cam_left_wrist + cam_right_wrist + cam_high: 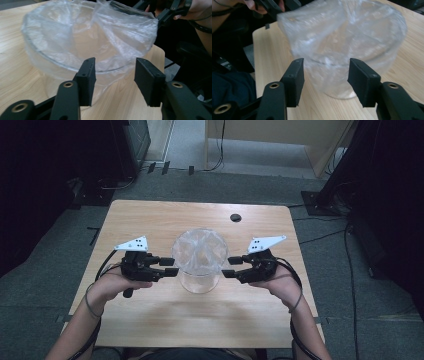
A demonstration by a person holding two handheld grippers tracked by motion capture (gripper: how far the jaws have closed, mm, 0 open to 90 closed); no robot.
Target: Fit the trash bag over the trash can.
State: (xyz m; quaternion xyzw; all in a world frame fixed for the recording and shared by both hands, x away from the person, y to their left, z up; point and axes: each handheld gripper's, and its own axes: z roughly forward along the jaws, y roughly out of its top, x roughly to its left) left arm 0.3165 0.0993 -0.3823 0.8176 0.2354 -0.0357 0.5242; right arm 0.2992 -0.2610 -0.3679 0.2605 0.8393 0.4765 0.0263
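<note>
A clear round glass container (199, 270) lined with a thin transparent plastic bag (199, 251) stands near the middle of the light wooden table (150, 220), slightly toward the near edge. The left gripper (171, 266) sits just beside its left wall and the right gripper (229, 268) just beside its right wall, both pointing inward. Each gripper's jaws stand partly apart, with the bag's rim just ahead of them and nothing clamped.

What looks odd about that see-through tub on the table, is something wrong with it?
Nothing is spilled or broken. The clear container stands upright on the table, lined with a thin plastic bag. The bag sits crumpled and uneven, its edge folded loosely over the rim. Both grippers, left and right, are open beside it.
</note>
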